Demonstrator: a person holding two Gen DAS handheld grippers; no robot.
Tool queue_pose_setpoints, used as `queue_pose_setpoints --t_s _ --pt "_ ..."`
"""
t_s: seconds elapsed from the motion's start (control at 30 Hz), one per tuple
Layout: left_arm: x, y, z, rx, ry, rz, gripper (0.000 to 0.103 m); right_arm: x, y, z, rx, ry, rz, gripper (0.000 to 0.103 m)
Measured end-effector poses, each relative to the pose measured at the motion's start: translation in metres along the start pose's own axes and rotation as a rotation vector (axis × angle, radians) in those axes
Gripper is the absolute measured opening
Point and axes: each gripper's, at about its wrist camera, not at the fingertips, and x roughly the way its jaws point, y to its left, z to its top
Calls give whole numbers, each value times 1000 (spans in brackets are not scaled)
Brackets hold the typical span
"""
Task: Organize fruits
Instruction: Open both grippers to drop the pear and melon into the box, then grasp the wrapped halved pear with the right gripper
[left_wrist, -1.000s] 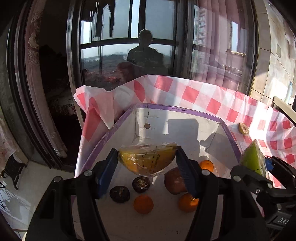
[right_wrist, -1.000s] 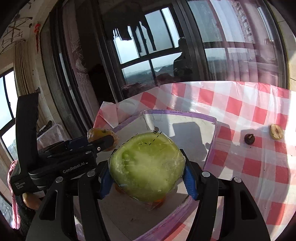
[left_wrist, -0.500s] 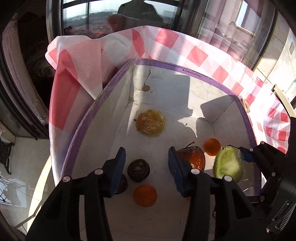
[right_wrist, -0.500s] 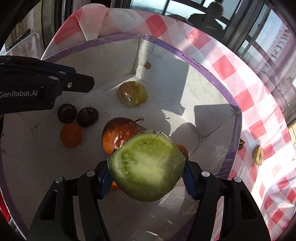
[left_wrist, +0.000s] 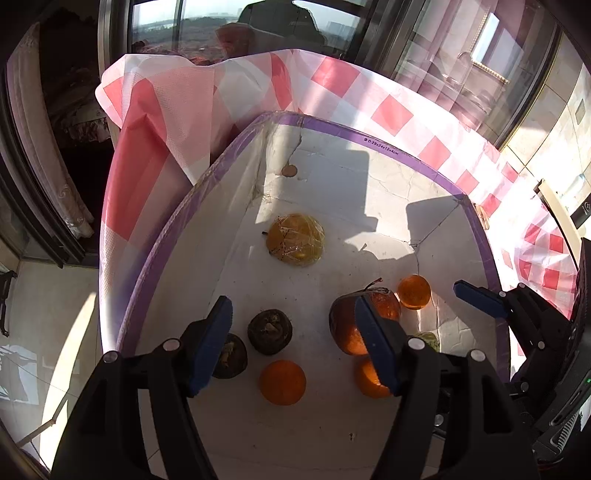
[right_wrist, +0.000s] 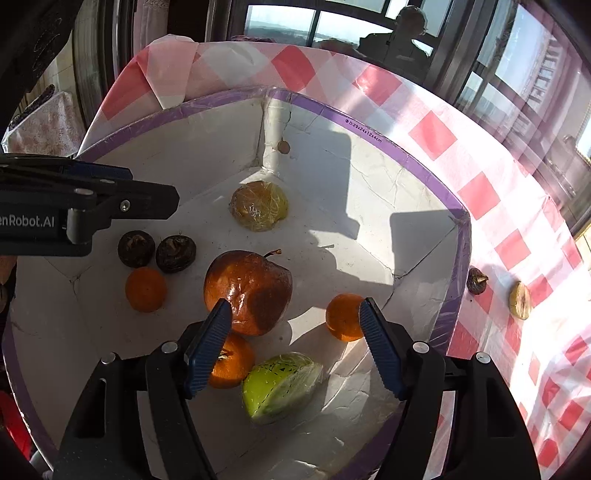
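Observation:
A white box with a purple rim (left_wrist: 413, 157) (right_wrist: 399, 149) holds the fruit. A wrapped yellow piece (left_wrist: 296, 239) (right_wrist: 259, 205) lies near its far corner. A wrapped green melon wedge (right_wrist: 280, 386) lies on the near floor, just below my right gripper (right_wrist: 295, 314), which is open and empty. A large red-brown apple (right_wrist: 248, 291) (left_wrist: 345, 325), three oranges (right_wrist: 146, 289) (right_wrist: 343, 316) (right_wrist: 232, 362) and two dark round fruits (right_wrist: 175, 254) (right_wrist: 136, 248) also lie inside. My left gripper (left_wrist: 291, 317) is open and empty above them.
The box stands on a red-and-white checked cloth (right_wrist: 480, 192) (left_wrist: 332, 77). Outside the box on the right lie a small dark fruit (right_wrist: 476, 280) and a yellowish fruit piece (right_wrist: 520, 300). Windows and curtains stand behind the table.
Both grippers let go. The left one dropped the yellow piece into the far corner. The right one opened and the green wedge now lies on the box floor.

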Motion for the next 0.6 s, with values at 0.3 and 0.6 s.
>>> queue_pose_setpoints --t_s 0.3,0.6 --pt "-59 -21 -13 12 -320 92 99 -75 -51 -38 242 -413 47 85" --pt "-119 -153 -32 261 -571 -170 101 -91 -166 -141 649 -470 -76 88"
